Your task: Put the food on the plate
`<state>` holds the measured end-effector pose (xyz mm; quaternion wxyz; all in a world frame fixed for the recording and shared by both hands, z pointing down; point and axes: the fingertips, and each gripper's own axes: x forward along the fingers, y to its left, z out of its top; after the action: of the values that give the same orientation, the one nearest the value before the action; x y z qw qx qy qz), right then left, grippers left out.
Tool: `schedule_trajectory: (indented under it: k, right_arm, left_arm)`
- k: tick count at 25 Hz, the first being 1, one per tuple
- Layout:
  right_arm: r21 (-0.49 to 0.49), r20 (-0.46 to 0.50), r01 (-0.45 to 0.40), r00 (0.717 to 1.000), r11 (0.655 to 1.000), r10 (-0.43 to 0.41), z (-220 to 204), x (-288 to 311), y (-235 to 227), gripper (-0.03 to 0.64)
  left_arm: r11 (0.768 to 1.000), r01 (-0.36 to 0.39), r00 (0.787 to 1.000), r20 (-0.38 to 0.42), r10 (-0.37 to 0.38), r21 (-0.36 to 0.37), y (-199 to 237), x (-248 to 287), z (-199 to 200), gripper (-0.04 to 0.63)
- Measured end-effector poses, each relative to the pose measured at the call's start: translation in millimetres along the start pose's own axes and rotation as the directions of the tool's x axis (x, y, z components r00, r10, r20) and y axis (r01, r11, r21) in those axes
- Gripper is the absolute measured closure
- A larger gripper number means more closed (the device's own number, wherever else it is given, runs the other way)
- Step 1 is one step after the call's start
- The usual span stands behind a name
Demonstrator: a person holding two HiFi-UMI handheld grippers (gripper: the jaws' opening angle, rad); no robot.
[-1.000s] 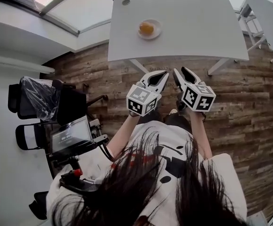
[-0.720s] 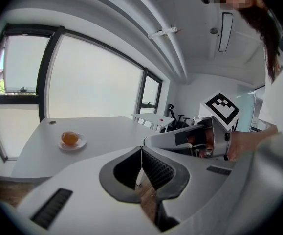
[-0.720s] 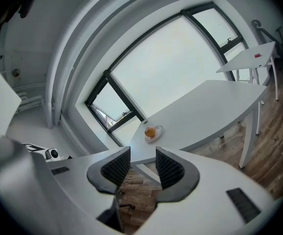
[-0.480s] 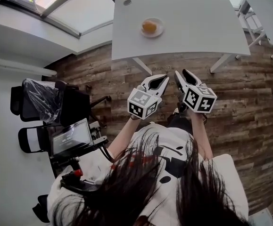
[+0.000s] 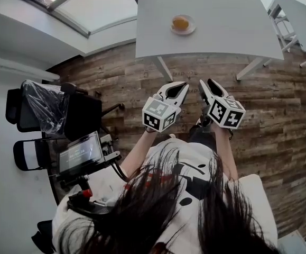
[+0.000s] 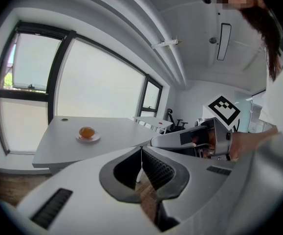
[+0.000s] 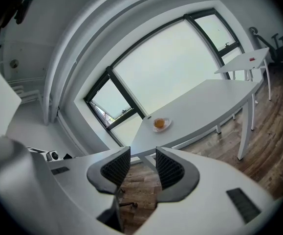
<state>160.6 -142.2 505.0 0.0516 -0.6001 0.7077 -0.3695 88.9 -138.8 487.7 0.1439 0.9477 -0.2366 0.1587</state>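
On the left half of the white rectangular table (image 5: 221,20), spotted the round orange piece of food (image 5: 180,22) lying on the small round white plate (image 5: 193,28), well apart from both tools. Well short of that table, above the brown wood-plank floor (image 5: 279,110), holding the white two-jaw left gripper (image 5: 183,85) with its black ribbed pads pressed tip to tip and nothing between them. Just beside it, holding the matching white right gripper (image 5: 205,82) closed down to a narrow slit, likewise empty.
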Motion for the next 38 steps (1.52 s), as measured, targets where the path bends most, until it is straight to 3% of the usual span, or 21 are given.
schedule_trajectory:
  k: [6, 14, 20, 27, 34, 38]
  right_arm:
    - [-0.036, 0.034, 0.014, 0.999, 0.999, -0.013, -63.8, -1.0, 108.8, 0.447]
    - [-0.024, 0.045, 0.038, 0.998, 0.999, -0.037, -120.6, -14.1, 168.4, 0.446]
    - [-0.025, 0.037, 0.086, 0.996, 0.996, -0.085, -150.6, -44.5, 177.6, 0.446]
    - [-0.022, 0.023, 0.094, 0.995, 0.995, -0.094, -166.2, -64.6, 178.3, 0.448]
    - [-0.019, -0.002, 0.078, 0.997, 0.997, -0.078, -185.7, -82.6, 174.9, 0.447]
    - [-0.033, -0.024, 0.056, 0.998, 0.998, -0.057, -206.6, -123.0, 171.7, 0.446]
  left_arm:
    - [1.000, 0.021, 0.998, 0.061, -0.021, -0.006, 35.9, -115.9, -23.7, 0.589]
    - [0.997, 0.076, 0.994, 0.076, -0.074, -0.025, 45.5, -177.2, -51.8, 0.589]
    - [0.990, 0.132, 0.989, 0.075, -0.129, -0.046, 21.3, -195.7, -71.5, 0.589]
    - [0.989, 0.137, 0.988, 0.076, -0.132, -0.063, 5.1, -202.8, -81.1, 0.589]
    - [0.992, 0.096, 0.992, 0.087, -0.089, -0.087, -7.7, -212.7, -89.3, 0.589]
    - [0.992, 0.074, 0.993, 0.097, -0.064, -0.106, -48.0, -227.2, -104.0, 0.589]
